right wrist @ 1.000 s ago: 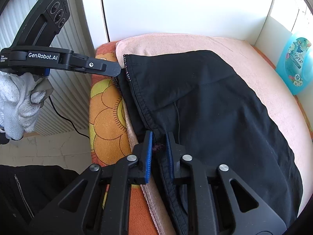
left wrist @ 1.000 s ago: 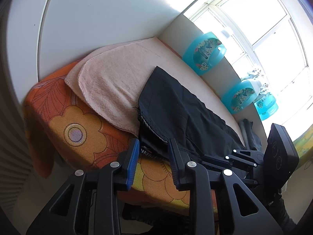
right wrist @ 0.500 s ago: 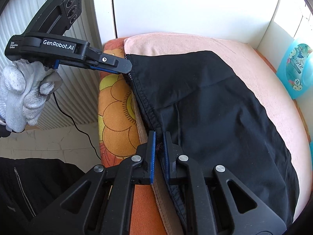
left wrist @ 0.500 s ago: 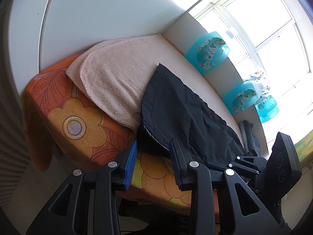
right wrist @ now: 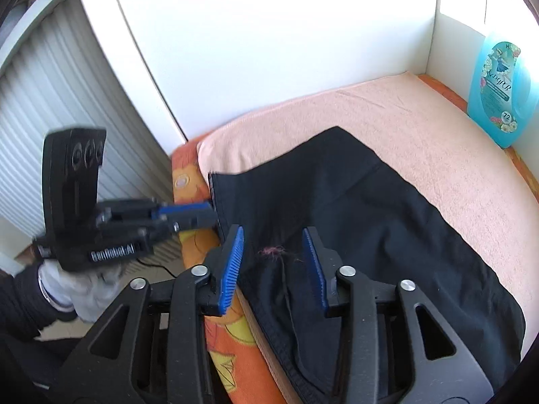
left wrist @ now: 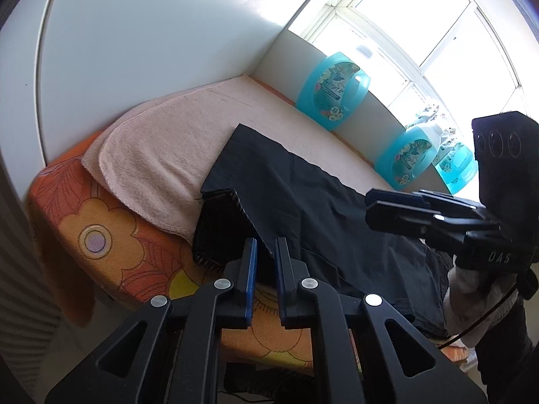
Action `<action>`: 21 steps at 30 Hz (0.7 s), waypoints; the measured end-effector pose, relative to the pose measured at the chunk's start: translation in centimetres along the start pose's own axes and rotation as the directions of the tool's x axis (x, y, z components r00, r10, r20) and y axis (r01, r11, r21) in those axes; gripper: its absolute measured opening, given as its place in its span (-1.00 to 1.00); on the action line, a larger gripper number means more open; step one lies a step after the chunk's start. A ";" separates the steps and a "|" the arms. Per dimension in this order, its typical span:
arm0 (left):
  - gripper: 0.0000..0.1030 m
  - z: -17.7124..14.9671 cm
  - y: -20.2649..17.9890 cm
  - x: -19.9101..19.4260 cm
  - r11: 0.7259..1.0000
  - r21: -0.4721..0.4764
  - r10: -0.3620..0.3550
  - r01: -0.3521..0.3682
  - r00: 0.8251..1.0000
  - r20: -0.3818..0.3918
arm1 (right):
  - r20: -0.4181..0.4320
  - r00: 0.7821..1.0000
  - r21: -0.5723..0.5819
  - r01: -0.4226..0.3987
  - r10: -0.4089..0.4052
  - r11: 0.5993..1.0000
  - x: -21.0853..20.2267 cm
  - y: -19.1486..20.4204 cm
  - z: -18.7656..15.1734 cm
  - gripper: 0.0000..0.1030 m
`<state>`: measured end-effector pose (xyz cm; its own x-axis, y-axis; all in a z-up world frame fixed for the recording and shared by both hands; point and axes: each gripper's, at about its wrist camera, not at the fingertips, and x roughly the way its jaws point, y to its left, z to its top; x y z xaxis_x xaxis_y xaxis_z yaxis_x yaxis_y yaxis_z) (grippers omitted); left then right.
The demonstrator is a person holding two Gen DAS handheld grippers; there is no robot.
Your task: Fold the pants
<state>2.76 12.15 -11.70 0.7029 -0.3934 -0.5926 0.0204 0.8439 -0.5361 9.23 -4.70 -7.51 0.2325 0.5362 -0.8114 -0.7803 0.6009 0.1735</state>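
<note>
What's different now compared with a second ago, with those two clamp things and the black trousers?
The right gripper was pinching the black pants at their edge; its jaws are now opening and have let go, pulling up and away. The left gripper has closed, with the pants' corner between its jaws. The pink towel, flowered cover and blue bottles stayed as they were.

1. In my left view, the pink towel (left wrist: 175, 148) lies bare at centre left: free passage.
2. Blue bottles (left wrist: 331, 92) line the right edge.
3. A white wall (right wrist: 269, 43) blocks the top.
4. My left gripper (right wrist: 209, 217) crowds my right view's left side.
</note>
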 end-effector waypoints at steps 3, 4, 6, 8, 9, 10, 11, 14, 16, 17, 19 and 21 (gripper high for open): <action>-0.83 -0.3 0.3 0.4 1.000 -0.016 -0.006 0.006 1.000 -0.004 | -0.039 0.999 0.033 -0.016 0.017 0.999 2.4 0.9 2.9 0.02; -0.83 -0.4 0.5 0.3 1.000 -0.025 -0.004 0.004 1.000 0.002 | -0.051 0.998 0.038 -0.028 0.030 0.999 3.3 1.4 3.6 0.02; -0.82 -0.9 0.9 -0.4 1.000 -0.028 0.000 0.000 1.000 0.002 | -0.072 0.996 0.037 -0.055 0.058 0.998 5.0 2.3 4.6 0.02; -0.82 -1.3 1.3 -0.8 1.000 -0.020 0.017 -0.017 1.000 0.001 | -0.101 0.991 0.022 -0.086 0.088 0.996 6.4 3.6 4.7 0.02; -0.80 -1.5 1.5 -1.0 1.000 -0.024 0.014 -0.014 1.000 -0.005 | -0.120 0.987 0.008 -0.102 0.102 0.995 7.1 4.4 4.7 0.02; -0.68 -1.7 1.8 -1.1 0.999 -0.040 0.007 -0.008 1.000 -0.010 | -0.139 0.985 -0.010 -0.101 0.099 0.995 7.8 5.1 4.7 0.02; -0.59 -1.8 2.2 -1.1 0.998 -0.061 -0.001 0.000 1.000 -0.014 | -0.161 0.984 -0.027 -0.084 0.078 0.996 8.6 5.7 4.5 0.02; -0.47 -1.8 2.9 -1.0 0.993 -0.113 -0.028 0.027 1.000 -0.006 | -0.223 0.975 -0.040 -0.031 0.021 0.999 10.6 6.6 4.4 0.02; -0.42 -1.5 2.9 -0.7 0.992 -0.123 -0.036 0.036 0.999 -0.001 | -0.242 0.970 -0.024 -0.024 0.018 0.999 11.3 6.6 4.3 0.02; -0.42 -1.4 2.9 -0.5 0.991 -0.125 -0.037 0.036 0.999 0.000 | -0.251 0.968 -0.009 -0.024 0.021 1.000 11.5 6.4 4.4 0.02; -0.42 -1.2 3.1 -0.2 0.988 -0.148 -0.048 0.048 0.999 0.006 | -0.260 0.965 0.025 -0.018 0.024 1.000 11.6 5.9 4.4 0.02; -0.42 -1.0 3.3 -0.1 0.983 -0.170 -0.069 0.073 0.997 0.029 | -0.271 0.962 0.057 -0.013 0.028 0.998 11.6 5.3 4.5 0.02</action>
<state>1.98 14.58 -13.99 0.7204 -0.4398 -0.5362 -0.0498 0.7384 -0.6725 10.44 7.39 -13.53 0.0442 0.3726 -0.9270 -0.7488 0.6266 0.2161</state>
